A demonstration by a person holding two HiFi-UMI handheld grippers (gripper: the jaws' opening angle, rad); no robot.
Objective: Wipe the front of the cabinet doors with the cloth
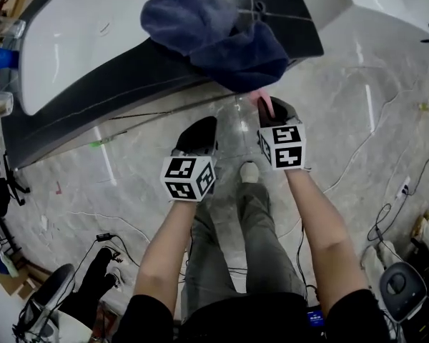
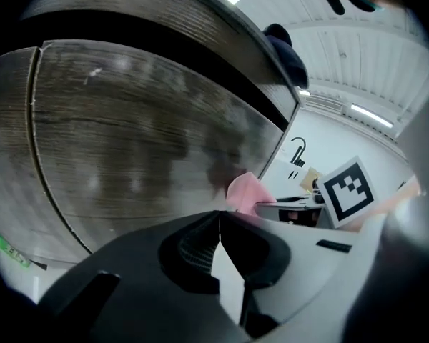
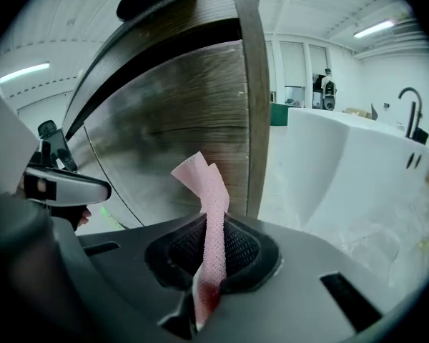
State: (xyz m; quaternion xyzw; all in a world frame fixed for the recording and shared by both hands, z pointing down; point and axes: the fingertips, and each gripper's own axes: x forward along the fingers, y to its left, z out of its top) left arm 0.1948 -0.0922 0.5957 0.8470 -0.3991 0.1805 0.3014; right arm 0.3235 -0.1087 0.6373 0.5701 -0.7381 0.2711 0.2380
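– Cabinet doors (image 3: 164,127) fill the picture, dark wood grain, two of them with a seam between, under a white surface (image 1: 79,41).

– And on that surface?

– Big dark blue towel (image 1: 214,34), bunched up and spilling over the front edge, towards the right-hand end. Below it, pale marbled floor (image 1: 357,98) with thin cables across it.

– Now the person.

– Standing close in, both bare forearms forward, a gripper in each hand. Left gripper (image 2: 219,216) sits level with the door front, its two jaws pressed together with nothing between them.

– Right one?

– Right gripper (image 3: 211,252) is a touch further in, just under the hanging towel, near the cabinet's right-hand end. Its jaws are pinching the cloth (image 3: 206,188): a thin pink strip, dimpled texture, standing up out of the jaws with its top folded over.

– On the door?

– The cloth's tip shows right against the wood beside the door's right edge, but whether it actually touches I can't tell.
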